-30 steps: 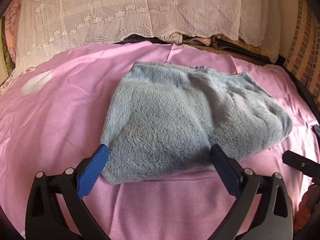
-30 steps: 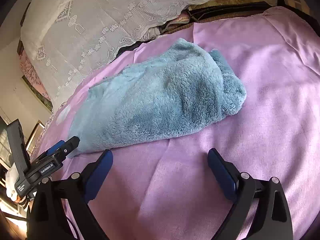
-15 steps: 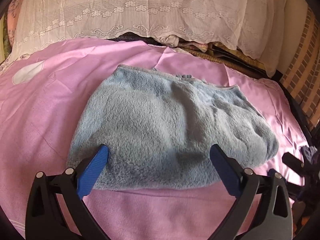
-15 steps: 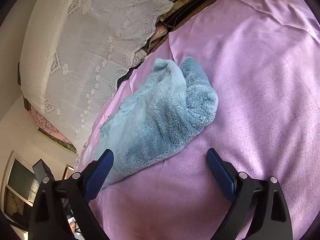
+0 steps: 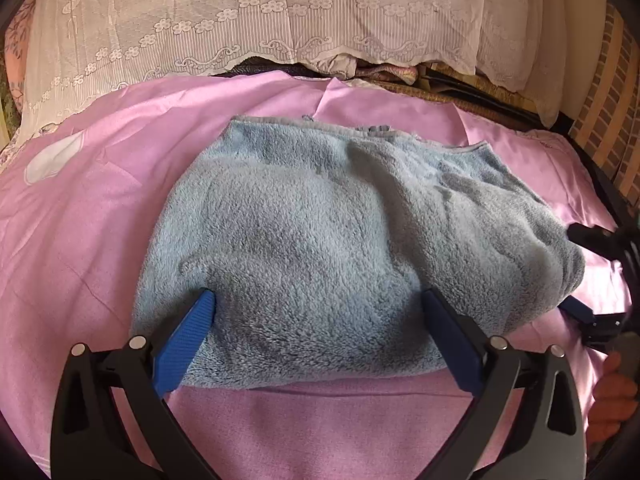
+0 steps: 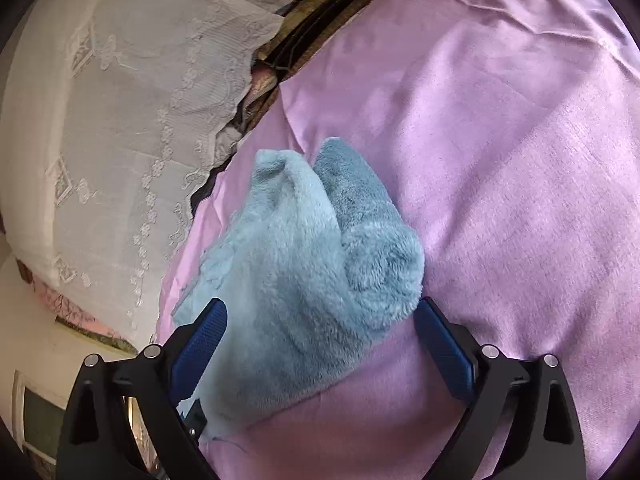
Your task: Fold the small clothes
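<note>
Right tool [image 5: 596, 280] and hand [image 5: 614, 396] cut off by edge.

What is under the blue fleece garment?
The garment lies on a pink sheet, which shows all around it. Whether anything sits between them is hidden by the fleece. Behind it, white lace cloth hangs over a pile of fabrics.

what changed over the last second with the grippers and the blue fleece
Both grippers closed in on the blue fleece garment. The left gripper now has its open fingers straddling the near edge; the right gripper swung round to the bunched end and straddles it, also open. Neither has clamped yet. The garment stayed folded in the same spot on the pink sheet.
</note>
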